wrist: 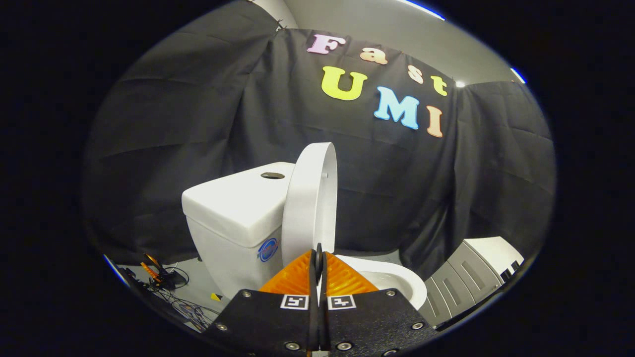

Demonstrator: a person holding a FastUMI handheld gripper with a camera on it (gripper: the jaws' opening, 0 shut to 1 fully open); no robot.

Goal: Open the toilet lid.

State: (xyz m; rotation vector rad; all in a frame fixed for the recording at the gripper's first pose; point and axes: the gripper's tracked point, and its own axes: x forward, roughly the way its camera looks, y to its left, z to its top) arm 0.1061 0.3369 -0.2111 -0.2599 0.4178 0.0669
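A white toilet stands just ahead of my fingers. Its lid (pixel 308 203) is raised upright and leans back against the white tank (pixel 233 208), seen nearly edge-on. The open bowl (pixel 397 280) shows beyond my fingers to the right. My gripper (pixel 319 255) sits low in front of the lid's lower edge, fingers pressed together with nothing between them. A dark flush button (pixel 272 175) sits on the tank's top.
Black cloth walls close the booth behind and to both sides. Cables and small tools (pixel 166 280) lie on the floor left of the tank. A grey and white ribbed cabinet (pixel 471 277) stands to the right of the bowl.
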